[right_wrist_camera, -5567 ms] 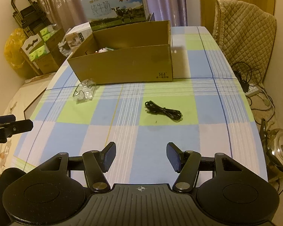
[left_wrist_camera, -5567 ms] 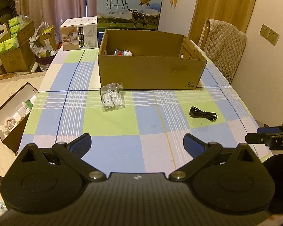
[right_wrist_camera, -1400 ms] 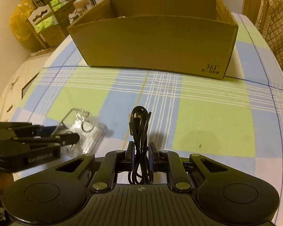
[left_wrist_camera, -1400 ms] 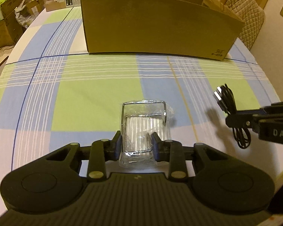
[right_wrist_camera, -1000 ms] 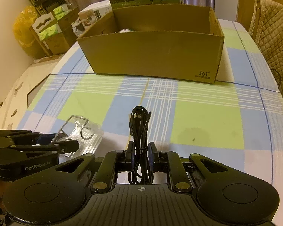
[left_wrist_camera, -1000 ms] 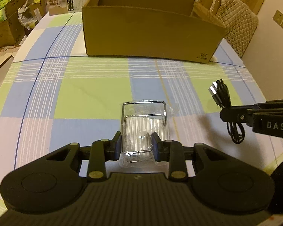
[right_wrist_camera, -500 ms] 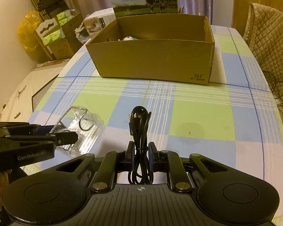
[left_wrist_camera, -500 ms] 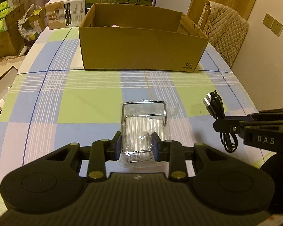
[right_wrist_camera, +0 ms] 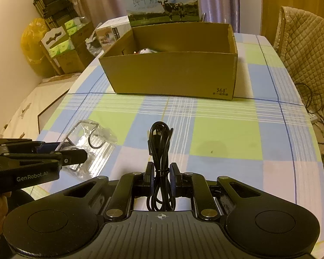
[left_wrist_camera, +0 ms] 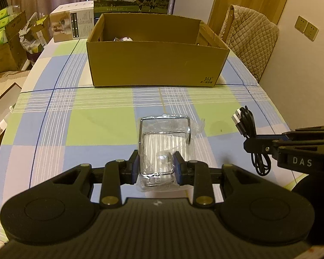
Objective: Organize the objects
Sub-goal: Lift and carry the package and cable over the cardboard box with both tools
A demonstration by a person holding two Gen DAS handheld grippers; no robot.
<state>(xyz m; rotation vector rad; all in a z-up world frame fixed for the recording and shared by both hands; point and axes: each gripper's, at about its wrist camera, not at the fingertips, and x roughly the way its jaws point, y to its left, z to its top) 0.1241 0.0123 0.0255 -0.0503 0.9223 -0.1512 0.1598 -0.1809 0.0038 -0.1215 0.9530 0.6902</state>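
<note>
The left gripper (left_wrist_camera: 157, 165) has its jaws clamped on a clear plastic bag (left_wrist_camera: 162, 151) w/ a shiny metal wire frame inside. The bag is up off the worktop (left_wrist_camera: 97, 125), which has a blue, green & white check cloth. The right gripper (right_wrist_camera: 161, 176) has its jaws squeezed on a black USB cable (right_wrist_camera: 159, 151), tied in a bundle, loop end pointing up and fwd. It is off the worktop too. Each gripper shows in the other's view: right one at the right edge, left one at the left edge. Straight ahead sits an open cardboard box (left_wrist_camera: 157, 64), well apart from both. Something small & white (right_wrist_camera: 145, 51) lies inside it. A milk carton box (right_wrist_camera: 162, 2) w/ a cow stands behind it. A quilted chair (left_wrist_camera: 252, 34) is by the far right side.
</note>
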